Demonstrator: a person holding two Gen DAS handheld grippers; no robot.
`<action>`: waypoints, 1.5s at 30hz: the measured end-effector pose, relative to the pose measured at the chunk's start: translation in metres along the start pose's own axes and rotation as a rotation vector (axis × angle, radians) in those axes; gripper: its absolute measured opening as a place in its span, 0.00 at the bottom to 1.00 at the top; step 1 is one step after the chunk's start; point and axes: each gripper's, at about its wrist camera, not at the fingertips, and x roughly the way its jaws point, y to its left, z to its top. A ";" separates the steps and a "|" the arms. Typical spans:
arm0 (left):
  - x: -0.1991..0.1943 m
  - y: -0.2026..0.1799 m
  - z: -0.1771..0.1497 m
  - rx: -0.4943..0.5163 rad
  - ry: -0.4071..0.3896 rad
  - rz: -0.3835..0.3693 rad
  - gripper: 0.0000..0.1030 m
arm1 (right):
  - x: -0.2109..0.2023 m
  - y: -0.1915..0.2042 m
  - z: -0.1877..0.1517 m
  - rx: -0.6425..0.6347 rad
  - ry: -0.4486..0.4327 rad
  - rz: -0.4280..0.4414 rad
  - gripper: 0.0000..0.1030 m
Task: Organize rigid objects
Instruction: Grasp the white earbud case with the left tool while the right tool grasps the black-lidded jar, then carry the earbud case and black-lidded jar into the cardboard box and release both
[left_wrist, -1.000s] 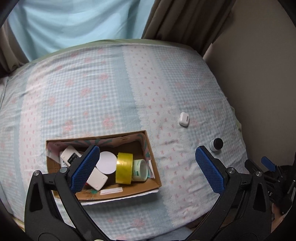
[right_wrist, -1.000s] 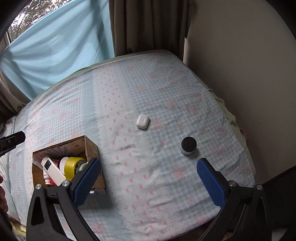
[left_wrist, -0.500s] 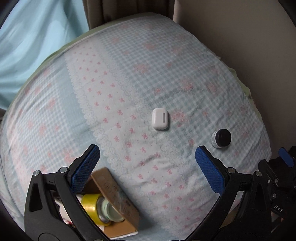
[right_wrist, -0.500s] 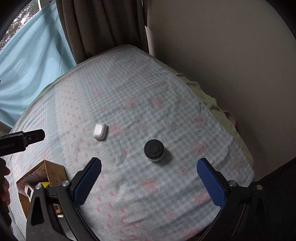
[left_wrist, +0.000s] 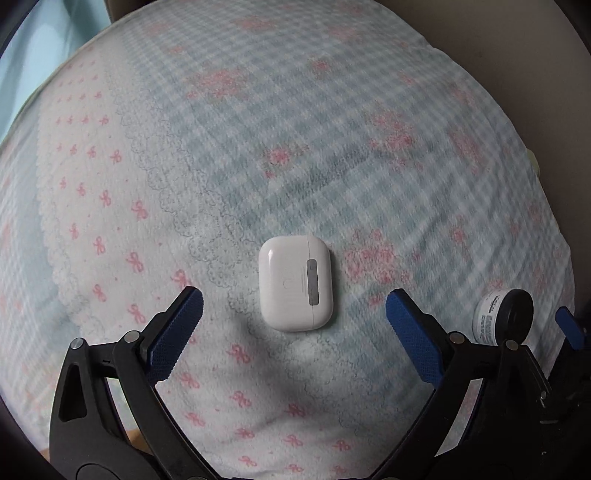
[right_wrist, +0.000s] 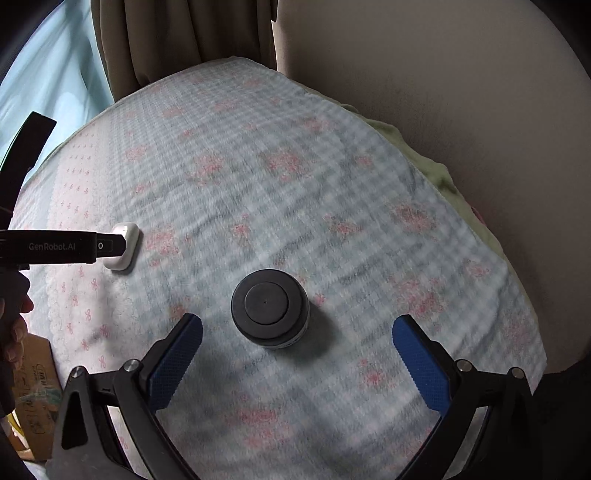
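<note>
A white earbuds case (left_wrist: 294, 282) lies flat on the checked bedspread, just ahead of my open, empty left gripper (left_wrist: 294, 317) and centred between its blue pads. It also shows in the right wrist view (right_wrist: 123, 248), partly behind the left gripper's finger (right_wrist: 59, 246). A small jar with a black lid (right_wrist: 270, 308) stands upright just ahead of my open, empty right gripper (right_wrist: 297, 345). The jar also shows in the left wrist view (left_wrist: 505, 316) at the right, next to a right gripper fingertip (left_wrist: 569, 328).
The bedspread (right_wrist: 332, 192) covers a raised surface that ends at a beige wall (right_wrist: 443, 74) on the right. Brown curtains (right_wrist: 184, 40) hang at the back. A corner of the cardboard box (right_wrist: 35, 384) shows at the lower left, by the person's hand.
Both grippers have moved forward and down. The left one swung off the cardboard box onto the earbuds case; the right one closed in on the black-lidded jar. Both stayed open.
</note>
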 end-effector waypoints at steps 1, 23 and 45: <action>0.007 0.001 0.001 0.002 0.002 -0.006 0.90 | 0.007 0.001 0.000 0.006 -0.005 -0.001 0.97; 0.019 -0.001 -0.026 0.090 -0.117 -0.031 0.42 | 0.039 0.021 -0.004 -0.020 -0.058 0.015 0.51; -0.075 0.000 -0.023 -0.051 -0.223 -0.102 0.42 | -0.019 0.014 0.019 -0.059 -0.117 0.084 0.51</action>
